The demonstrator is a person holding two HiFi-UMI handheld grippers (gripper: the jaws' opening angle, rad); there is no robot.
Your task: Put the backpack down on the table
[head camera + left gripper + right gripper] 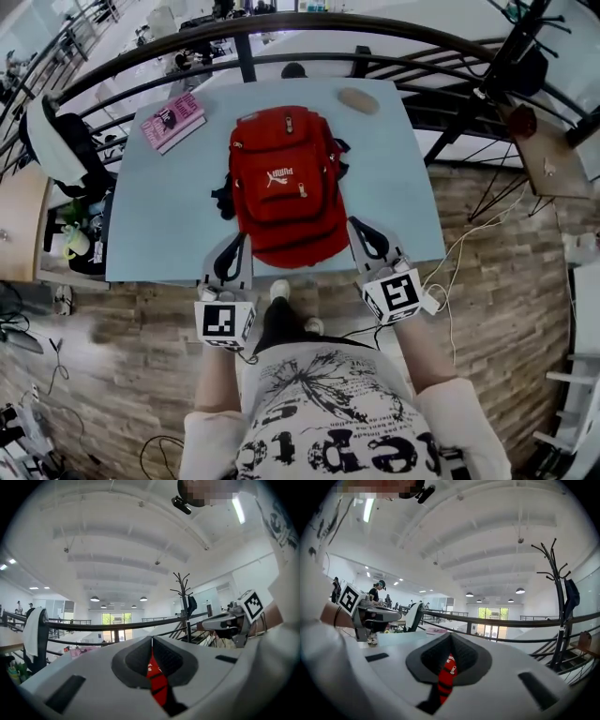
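**A red backpack [286,183] is gripped at two corners over a pale blue tabletop [178,216] in a bright, open hall.**

The hall is roofed by a white beamed ceiling [117,536] and floored in wood planks [487,309]. A black curved railing [300,19] is seen beyond the tabletop, and a black coat stand [557,602] to the right. The backpack is seen lengthwise over the middle of the tabletop, its lower end reaching past the near edge; whether it rests on the surface cannot be told. The jaws of the left gripper [236,246] and the right gripper [364,234] are clamped on red fabric at its near corners. A pink book [172,122] is placed at the far left corner and a small tan oval object [358,100] at the far right, both apart from the backpack.
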